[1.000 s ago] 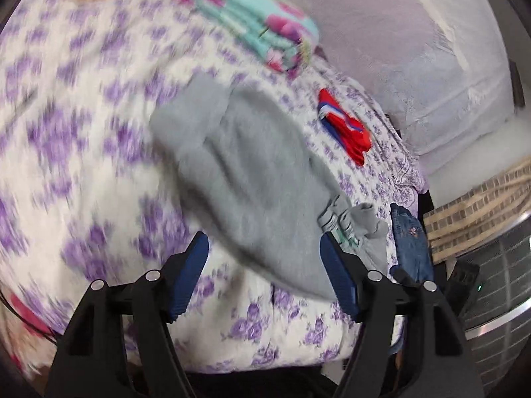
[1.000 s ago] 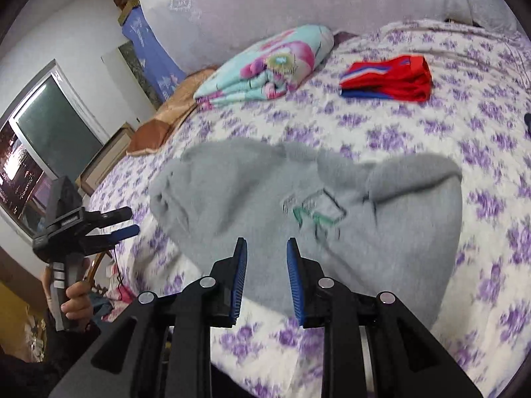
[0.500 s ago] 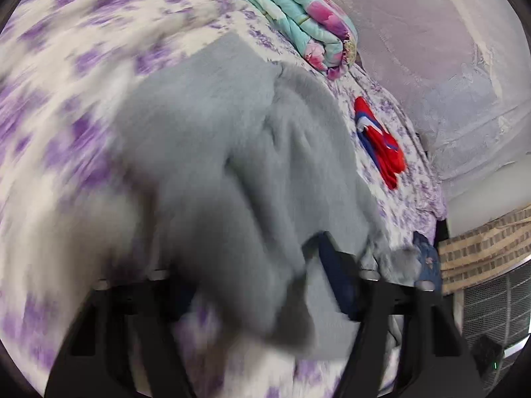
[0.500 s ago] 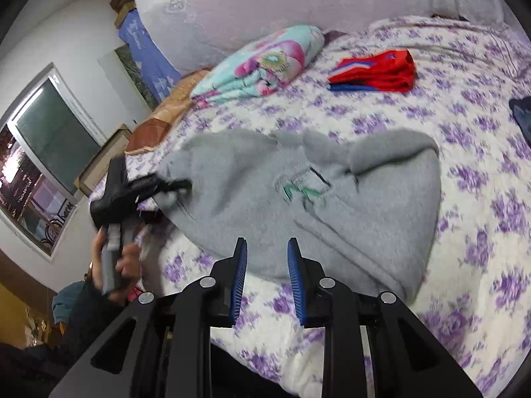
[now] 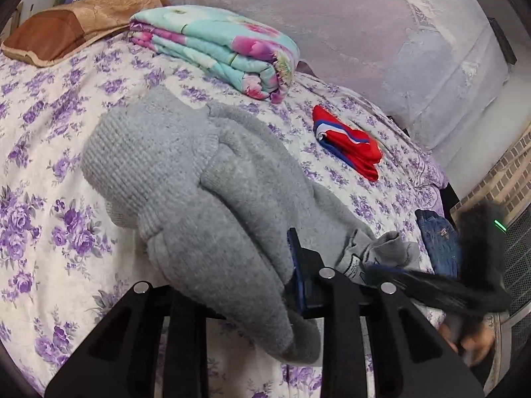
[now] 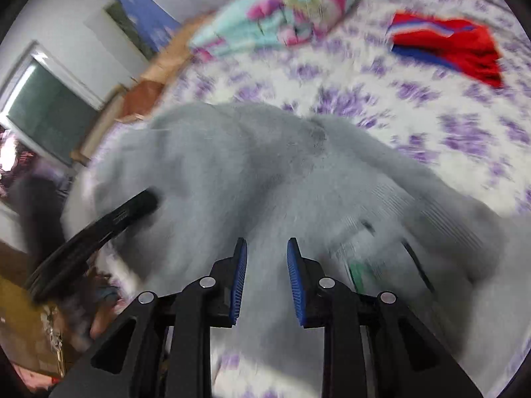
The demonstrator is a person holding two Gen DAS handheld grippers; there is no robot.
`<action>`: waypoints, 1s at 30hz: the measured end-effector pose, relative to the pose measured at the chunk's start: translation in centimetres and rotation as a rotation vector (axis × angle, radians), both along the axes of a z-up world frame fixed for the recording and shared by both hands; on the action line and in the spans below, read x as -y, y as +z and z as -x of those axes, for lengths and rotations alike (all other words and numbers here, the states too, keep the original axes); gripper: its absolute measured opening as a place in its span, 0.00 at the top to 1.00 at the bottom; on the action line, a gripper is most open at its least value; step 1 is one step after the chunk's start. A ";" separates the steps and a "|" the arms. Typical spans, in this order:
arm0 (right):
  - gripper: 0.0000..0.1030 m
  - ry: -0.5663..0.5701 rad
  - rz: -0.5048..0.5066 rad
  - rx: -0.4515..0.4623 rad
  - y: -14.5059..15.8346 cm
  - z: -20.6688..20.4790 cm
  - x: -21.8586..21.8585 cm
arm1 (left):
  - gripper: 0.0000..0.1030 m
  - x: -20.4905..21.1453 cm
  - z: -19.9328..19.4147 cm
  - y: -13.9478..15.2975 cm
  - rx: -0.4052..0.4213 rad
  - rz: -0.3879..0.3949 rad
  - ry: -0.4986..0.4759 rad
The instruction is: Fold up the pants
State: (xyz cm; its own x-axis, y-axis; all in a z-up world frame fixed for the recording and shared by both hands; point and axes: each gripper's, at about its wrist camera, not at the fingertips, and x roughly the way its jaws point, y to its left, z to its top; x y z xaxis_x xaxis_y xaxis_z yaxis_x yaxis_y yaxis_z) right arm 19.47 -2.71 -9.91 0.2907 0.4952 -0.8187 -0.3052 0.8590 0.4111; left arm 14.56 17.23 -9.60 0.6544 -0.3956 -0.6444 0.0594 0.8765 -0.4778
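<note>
Right now the grey pants [image 5: 212,179] lie bunched on the floral bedsheet [image 5: 43,152], near the edge closest to both cameras, with one thick fold draped over the left gripper [image 5: 262,278]. That fold fills the space between its fingers and hides the left one entirely; only the blue pad of the right finger [image 5: 296,265] shows, pressed against the fabric, so the claw appears clamped on the pants. A printed tag or logo patch peeks out at the crumpled far end of the garment, just beside a piece of blue denim [image 5: 438,242] at the bed's edge.

From the right wrist view (heavily motion-blurred) the right gripper [image 6: 267,277] hovers just above the same pants [image 6: 272,172], its blue-padded fingers parted by a narrow gap with nothing between them; whether the tips touch the cloth cannot be told. The other tool's black arm shows at the left of that view, reaching into the grey fabric.

Farther up the bed sit a folded floral quilt [image 5: 219,46], a folded red, white and blue garment [image 5: 348,142], well apart from the pants, and a brown pillow [image 5: 66,23] at the far corner.
</note>
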 end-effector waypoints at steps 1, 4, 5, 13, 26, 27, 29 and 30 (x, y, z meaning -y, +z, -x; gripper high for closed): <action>0.78 -0.009 0.018 -0.020 -0.9 -0.9 -0.7 | 0.76 -0.3 -0.2 -0.4 -0.010 0.003 -0.001; 0.80 -0.018 0.028 -0.065 -3.3 -2.5 -2.4 | 0.76 -0.6 -0.5 -1.0 -0.020 0.017 -0.010; 0.80 -0.017 0.035 -0.074 -3.9 -2.7 -2.8 | 0.76 -0.6 -0.6 -1.2 -0.024 0.016 -0.013; 0.80 -0.035 -0.095 0.069 2.1 2.8 2.9 | 0.76 1.3 -0.3 0.7 0.015 -0.103 -0.050; 0.72 -0.540 -0.210 0.198 1.0 20.5 27.4 | 0.77 18.6 5.0 8.3 0.267 -0.442 -0.309; 0.72 -0.556 -0.214 0.199 0.9 21.2 28.4 | 0.77 20.9 5.4 7.9 0.266 -0.452 -0.360; 0.72 -0.570 -0.221 0.200 0.5 21.8 29.1 | 0.75 24.5 5.3 6.2 0.211 -0.466 -0.446; 0.72 -0.572 -0.226 0.199 0.3 22.2 29.5 | 0.75 26.4 4.8 4.6 0.159 -0.485 -0.490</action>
